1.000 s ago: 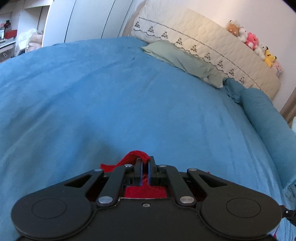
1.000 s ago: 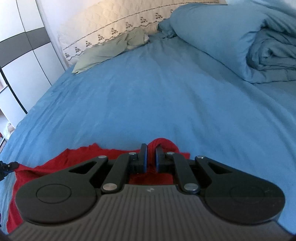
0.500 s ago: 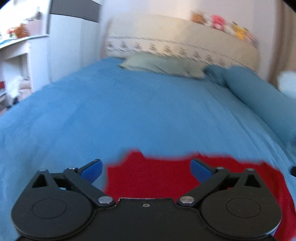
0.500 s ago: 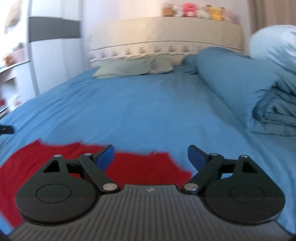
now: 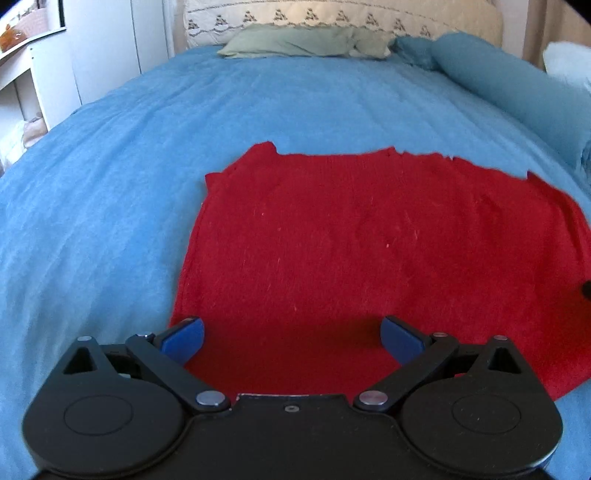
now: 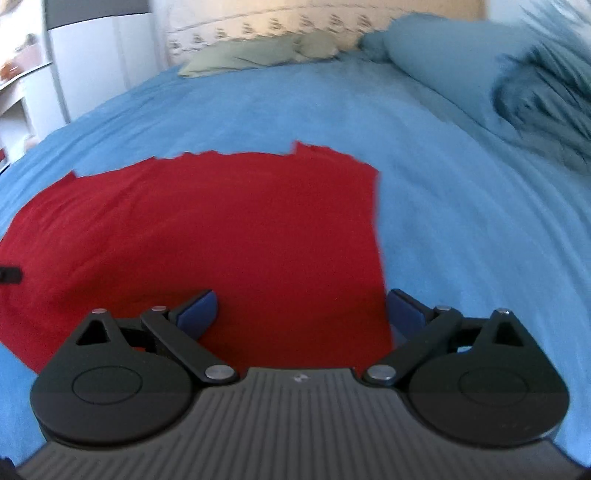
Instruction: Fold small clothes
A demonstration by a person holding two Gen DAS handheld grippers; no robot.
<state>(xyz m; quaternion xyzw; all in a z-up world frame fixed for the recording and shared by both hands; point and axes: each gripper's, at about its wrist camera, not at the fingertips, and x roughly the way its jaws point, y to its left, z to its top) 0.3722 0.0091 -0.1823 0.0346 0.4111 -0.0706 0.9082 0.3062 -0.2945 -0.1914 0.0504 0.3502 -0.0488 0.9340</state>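
Observation:
A red garment (image 5: 362,236) lies spread flat on the blue bed cover (image 5: 110,177), its far edge ragged. It also shows in the right wrist view (image 6: 221,229). My left gripper (image 5: 291,338) is open and empty, held above the garment's near left part. My right gripper (image 6: 301,312) is open and empty, above the garment's near right edge; its right finger (image 6: 404,312) is over the blue cover. A dark bit of the other gripper shows at the edge of each view.
A green pillow (image 5: 295,42) and a quilted cream headboard (image 5: 332,16) stand at the far end. A rolled blue duvet (image 6: 480,66) lies along the right side. White cupboards and shelves (image 5: 55,66) stand left of the bed.
Both grippers were shut on the red fabric a second ago. Both opened, let it go and pulled back and up, so the spread garment now shows.

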